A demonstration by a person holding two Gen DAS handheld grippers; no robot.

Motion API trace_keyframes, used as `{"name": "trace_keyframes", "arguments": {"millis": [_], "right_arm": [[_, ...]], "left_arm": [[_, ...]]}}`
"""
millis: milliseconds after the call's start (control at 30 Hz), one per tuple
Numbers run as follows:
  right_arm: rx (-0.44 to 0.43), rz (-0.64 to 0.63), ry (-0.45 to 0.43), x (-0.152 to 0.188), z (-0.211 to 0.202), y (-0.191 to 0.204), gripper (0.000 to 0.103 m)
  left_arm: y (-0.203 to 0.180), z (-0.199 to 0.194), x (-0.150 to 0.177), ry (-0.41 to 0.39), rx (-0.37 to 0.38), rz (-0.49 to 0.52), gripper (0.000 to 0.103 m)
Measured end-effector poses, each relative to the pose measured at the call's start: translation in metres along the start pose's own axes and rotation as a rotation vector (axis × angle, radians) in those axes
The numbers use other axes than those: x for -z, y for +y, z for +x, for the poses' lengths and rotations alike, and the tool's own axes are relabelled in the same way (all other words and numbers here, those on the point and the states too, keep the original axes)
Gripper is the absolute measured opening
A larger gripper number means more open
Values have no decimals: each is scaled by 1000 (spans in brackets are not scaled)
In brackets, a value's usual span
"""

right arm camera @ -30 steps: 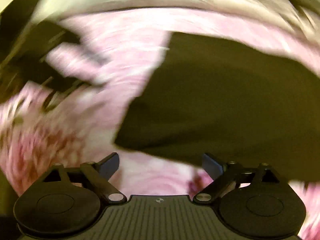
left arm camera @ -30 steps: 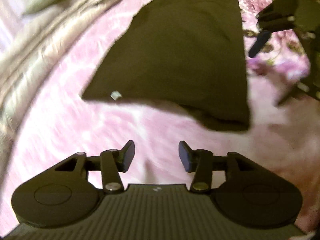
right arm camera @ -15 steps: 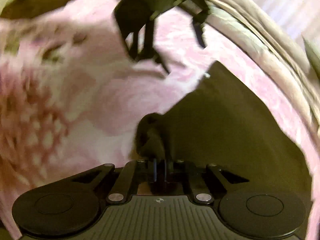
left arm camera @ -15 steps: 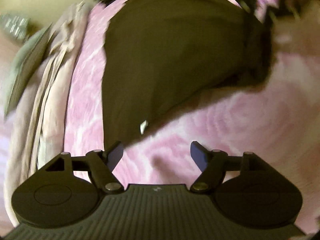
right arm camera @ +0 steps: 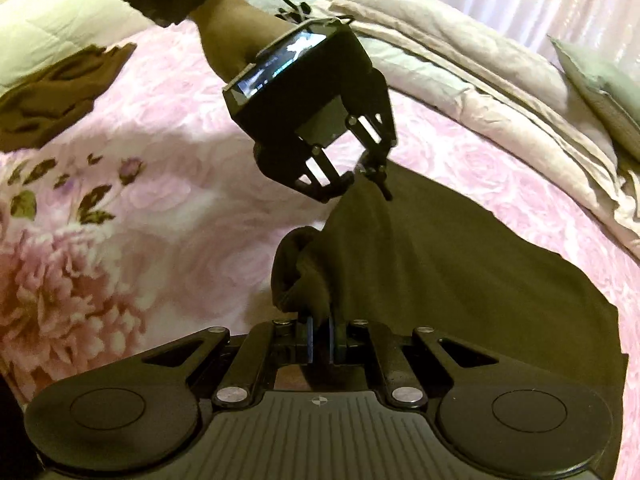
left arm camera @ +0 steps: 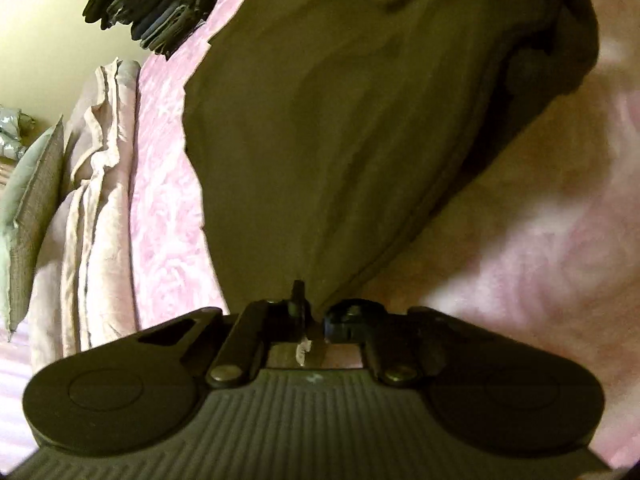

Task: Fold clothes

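A corner could be lost as the fold is carried over, since each pinch takes only a small bite of cloth and any uneven pull between the 2 hands would drag the thin fabric out; the bunched wad at the right corner could also be trapped inside and leave a lump. The dark garment (right arm camera: 460,264) is spread on the pink floral bedspread (right arm camera: 132,184), with its 2 near corners raised off the bed and the rest lying flat toward the rumpled beige quilt (right arm camera: 460,80). The right gripper (right arm camera: 320,340) is seen clamped on one corner, the cloth being gathered into a roll just above the blue pads (right arm camera: 309,338) and held between them. The left gripper (left arm camera: 310,316) is being closed on the other corner; in the right wrist view its tips are met at a peak of cloth, which is drawn up like a tent from the bed. The span between the 2 corners hangs slack, not taut. A stack of folded clothes (left arm camera: 160,4) is seen well apart at the far edge, and another brown garment (right arm camera: 60,92) lies crumpled on the bedspread.
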State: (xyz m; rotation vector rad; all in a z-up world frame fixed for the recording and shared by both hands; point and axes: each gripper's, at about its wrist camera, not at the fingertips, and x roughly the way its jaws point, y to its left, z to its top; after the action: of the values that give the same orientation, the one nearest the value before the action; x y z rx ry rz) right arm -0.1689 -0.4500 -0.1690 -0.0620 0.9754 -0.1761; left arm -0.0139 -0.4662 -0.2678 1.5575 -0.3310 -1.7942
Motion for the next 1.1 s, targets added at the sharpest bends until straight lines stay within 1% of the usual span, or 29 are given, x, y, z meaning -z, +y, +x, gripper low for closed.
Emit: {"name": "trace_keyframes", "arguments": {"millis": [133,233,333,467,533,633,700,833,900,967,1033,1067,1100], "right_arm": [[-3,83,-31,-3,-22,-15,5],[-28,208,-75,0,-42,-42,5],[-52,319,-127,6,-65,-76,5],[-60,447,-189,23,-96,-129,5],[-64,532,-209,40,-109,-161,5],[-55,662,-228,72,-120,-209,5],[-30,740,-240,96,-125,-239,5],[10,875,-269,144,-126,-289,5],[40,925,-262,170,-116,-305,5],[60,995,-240,199,-104,-319,5],[78,1075,-200,227,-93,-329,6],[81,1118,-184,238,-90,-332,6],[81,1163,-172,249,-88,-334,21]], "left_arm": [[27,-15,-15,5,1,5,7],[55,-25,-36,16,3,24,7],[88,-28,-63,34,6,47,7],[133,-17,-115,60,31,106,6],[155,-3,-142,77,70,148,6],[184,25,-192,86,133,203,6],[200,52,-222,81,172,234,6],[215,115,-275,93,242,244,9],[215,150,-297,87,276,235,12],[216,185,-317,89,304,209,22],[221,210,-324,120,328,142,26],[224,215,-323,129,323,110,26],[230,215,-319,132,313,69,27]]}}
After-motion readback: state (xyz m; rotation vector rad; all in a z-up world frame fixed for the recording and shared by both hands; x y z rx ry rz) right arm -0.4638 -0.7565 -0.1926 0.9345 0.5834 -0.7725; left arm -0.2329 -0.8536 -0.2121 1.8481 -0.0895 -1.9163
